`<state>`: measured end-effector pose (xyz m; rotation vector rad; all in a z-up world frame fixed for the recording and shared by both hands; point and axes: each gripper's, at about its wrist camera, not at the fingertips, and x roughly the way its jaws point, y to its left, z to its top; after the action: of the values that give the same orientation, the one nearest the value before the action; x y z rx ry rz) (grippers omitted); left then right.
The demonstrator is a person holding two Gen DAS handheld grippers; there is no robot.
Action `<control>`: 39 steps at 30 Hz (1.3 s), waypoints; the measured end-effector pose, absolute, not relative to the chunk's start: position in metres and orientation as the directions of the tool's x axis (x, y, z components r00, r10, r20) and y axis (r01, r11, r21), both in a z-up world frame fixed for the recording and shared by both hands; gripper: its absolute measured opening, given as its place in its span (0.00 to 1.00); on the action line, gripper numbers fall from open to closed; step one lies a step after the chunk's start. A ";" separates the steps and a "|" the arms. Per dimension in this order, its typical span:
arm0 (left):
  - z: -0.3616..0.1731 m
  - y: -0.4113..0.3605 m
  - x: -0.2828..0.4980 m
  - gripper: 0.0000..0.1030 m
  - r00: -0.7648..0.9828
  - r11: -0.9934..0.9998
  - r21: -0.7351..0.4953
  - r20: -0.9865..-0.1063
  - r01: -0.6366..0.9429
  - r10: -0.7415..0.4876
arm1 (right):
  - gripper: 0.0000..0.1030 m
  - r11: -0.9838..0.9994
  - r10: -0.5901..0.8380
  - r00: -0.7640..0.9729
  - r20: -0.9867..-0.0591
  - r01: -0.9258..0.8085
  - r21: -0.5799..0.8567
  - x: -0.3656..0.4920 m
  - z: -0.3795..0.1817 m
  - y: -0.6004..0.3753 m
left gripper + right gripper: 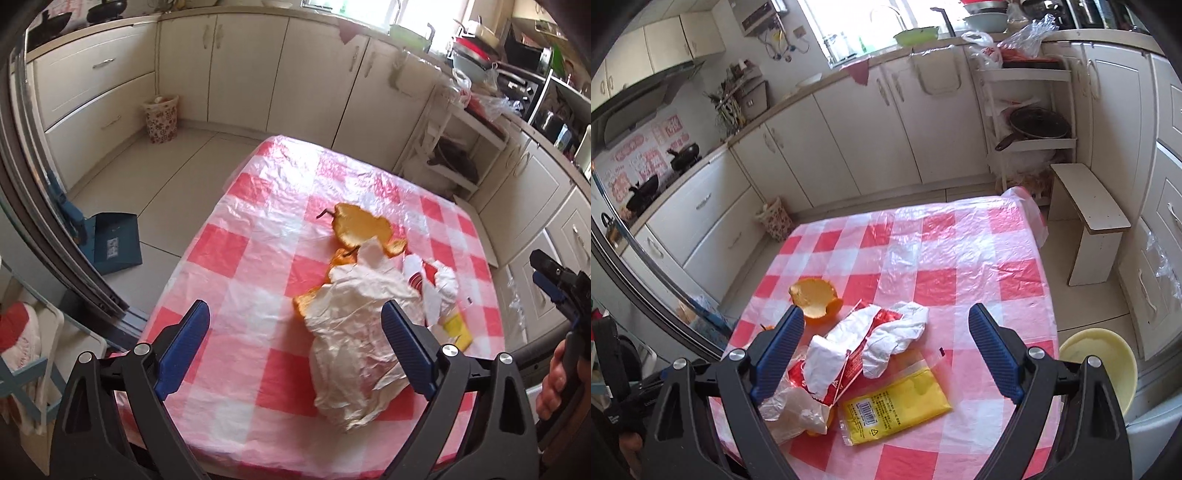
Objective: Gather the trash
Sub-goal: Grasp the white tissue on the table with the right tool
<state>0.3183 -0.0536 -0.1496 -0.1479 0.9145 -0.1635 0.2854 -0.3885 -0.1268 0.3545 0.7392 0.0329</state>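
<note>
Trash lies in a heap on the red-and-white checked table. It holds orange peel, a crumpled whitish plastic bag, a torn red-and-white wrapper, a white tissue and a flat yellow packet. My left gripper hangs open over the near side of the bag, touching nothing. My right gripper is open above the wrapper and tissue. It also shows at the right edge of the left wrist view, right gripper, held by a hand.
A patterned waste basket stands on the floor by the cabinets. A blue dustpan lies left of the table. A yellow bowl sits low at the right, past the table edge. A small white stool stands beyond the table.
</note>
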 end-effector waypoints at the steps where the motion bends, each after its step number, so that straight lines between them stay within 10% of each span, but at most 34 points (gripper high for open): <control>1: -0.153 -0.052 0.318 0.88 0.591 0.977 -0.194 -0.779 0.087 -0.207 | 0.84 0.943 0.152 0.735 -0.661 0.093 0.320 0.287 -0.129 -0.387; 14: -0.156 -0.056 0.315 0.88 0.546 0.959 -0.239 -0.788 0.154 -0.284 | 0.57 0.954 0.181 0.603 -0.777 0.084 0.287 0.312 -0.177 -0.373; 27: -0.156 -0.060 0.312 0.89 0.548 0.965 -0.184 -0.796 0.188 -0.258 | 0.56 0.957 0.169 0.541 -0.824 0.110 0.269 0.333 -0.207 -0.361; 35: -0.156 -0.057 0.313 0.89 0.542 0.962 -0.189 -0.797 0.195 -0.266 | 0.13 0.953 0.198 0.512 -0.836 0.097 0.285 0.341 -0.220 -0.355; 39: -0.156 -0.058 0.314 0.89 0.540 0.961 -0.188 -0.798 0.201 -0.269 | 0.10 0.948 0.203 0.541 -0.816 0.100 0.302 0.336 -0.213 -0.362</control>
<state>0.3140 -0.0584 -0.1555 -0.0768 0.9613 -0.2797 0.3363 -0.3622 -0.2127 0.3323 1.0025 0.0629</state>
